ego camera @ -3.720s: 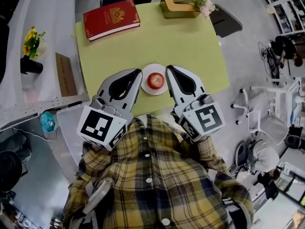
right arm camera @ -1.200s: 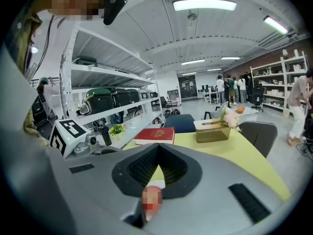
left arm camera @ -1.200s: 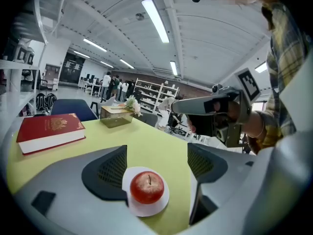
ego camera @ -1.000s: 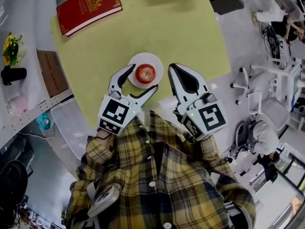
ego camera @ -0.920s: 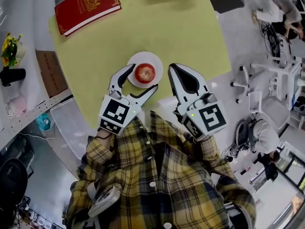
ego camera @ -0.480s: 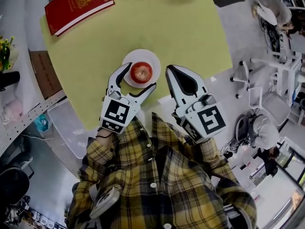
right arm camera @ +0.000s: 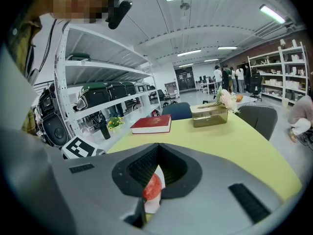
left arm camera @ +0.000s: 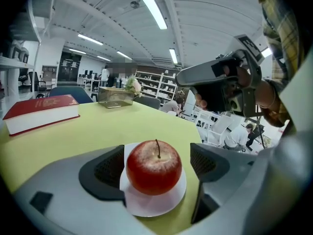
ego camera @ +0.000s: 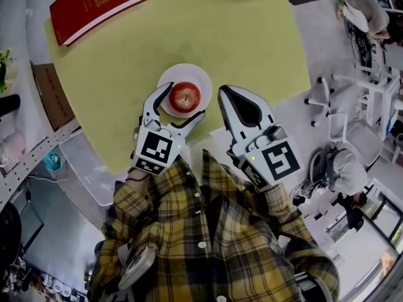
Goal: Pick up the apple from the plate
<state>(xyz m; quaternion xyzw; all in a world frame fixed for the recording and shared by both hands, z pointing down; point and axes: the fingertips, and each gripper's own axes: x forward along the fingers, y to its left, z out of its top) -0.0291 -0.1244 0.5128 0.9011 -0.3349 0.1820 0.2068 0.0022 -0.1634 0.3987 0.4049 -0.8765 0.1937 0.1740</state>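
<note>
Head view shows the left claw (ego camera: 185, 100) spread wide, its jaws having just opened further. They flank a round red apple (ego camera: 184, 95) without touching it. The apple sits on a small white plate (ego camera: 203, 75) near the front edge of the yellow-green worktop (ego camera: 220, 36). Just right of the plate, the right claw (ego camera: 222, 91) hangs with jaws pressed together, empty. A red hardback book (ego camera: 94, 5) lies at the far left corner.
</note>
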